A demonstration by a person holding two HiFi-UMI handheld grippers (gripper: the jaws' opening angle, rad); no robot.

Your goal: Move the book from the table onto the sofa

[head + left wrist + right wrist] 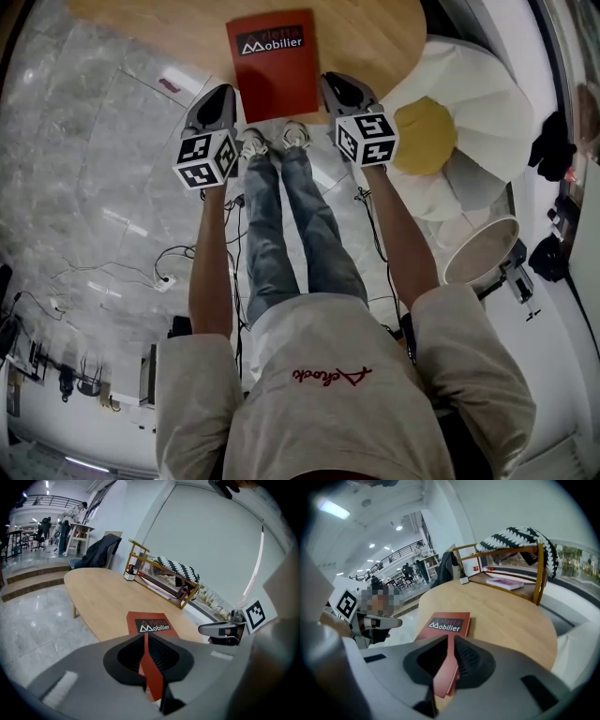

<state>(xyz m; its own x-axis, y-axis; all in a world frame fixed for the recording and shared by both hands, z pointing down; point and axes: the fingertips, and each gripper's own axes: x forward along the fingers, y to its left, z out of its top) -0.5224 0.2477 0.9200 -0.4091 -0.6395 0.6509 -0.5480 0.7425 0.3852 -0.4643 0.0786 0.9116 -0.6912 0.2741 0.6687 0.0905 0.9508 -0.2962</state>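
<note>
— What does the book look like?
— It is thin, with a plain red cover and a black label across its far end. The label has white lettering that reads "Mobilier".
— Where is it?
— It lies flat at the near edge of the oval wooden table. The white sofa is to the right.
— And the grippers?
— The left gripper is just left of the book's near end and the right gripper just right of it. Both have their jaws closed on nothing, and the red cover shows beyond them.
</note>
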